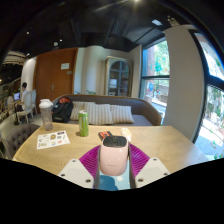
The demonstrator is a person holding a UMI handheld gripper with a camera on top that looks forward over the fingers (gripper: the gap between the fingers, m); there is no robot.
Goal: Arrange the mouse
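The claw (114, 165) holds the mouse (114, 154) pinched between its pink pads above the table's (160, 143) near edge, so lower it level and release only once it rests flat.

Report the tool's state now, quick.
Tool: shut on the mouse, both pink pads pressing its sides, held over the wooden table.

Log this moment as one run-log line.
gripper: shut on mouse | mouse: pink-white, lifted above table | beyond: green bottle, paper sheet, cup
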